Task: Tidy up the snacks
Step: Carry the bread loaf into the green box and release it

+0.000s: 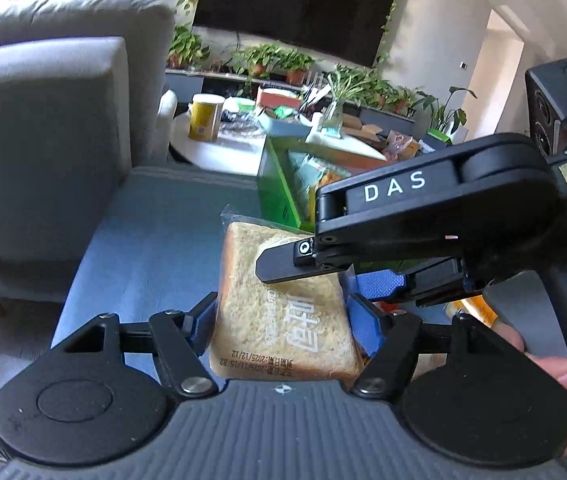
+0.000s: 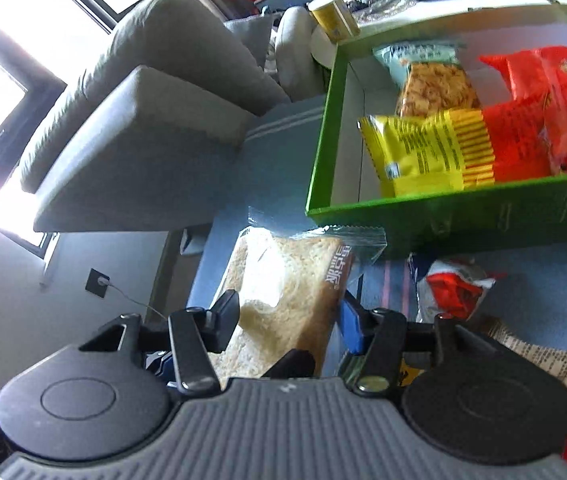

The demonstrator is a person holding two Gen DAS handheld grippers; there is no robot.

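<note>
A clear-wrapped slice of toast bread point(image 1: 279, 316) sits between the blue pads of my left gripper point(image 1: 283, 316), which is shut on it. My right gripper point(image 1: 335, 276) reaches in from the right, one black finger above the bread and one blue-padded finger beside it. In the right wrist view the same bread point(image 2: 283, 300) fills the gap of my right gripper point(image 2: 287, 320), with the pads at its sides. A green box point(image 2: 443, 216) just beyond holds a yellow packet point(image 2: 423, 152), red packets point(image 2: 555, 120) and a teal cracker packet point(image 2: 431, 80).
Loose snack packets point(image 2: 451, 292) lie on the blue surface point(image 1: 155, 240) to the right of the bread. A grey sofa point(image 1: 51, 120) stands on the left. A white round table point(image 1: 219, 152) with a yellow can point(image 1: 205, 118) is behind the green box point(image 1: 279, 192).
</note>
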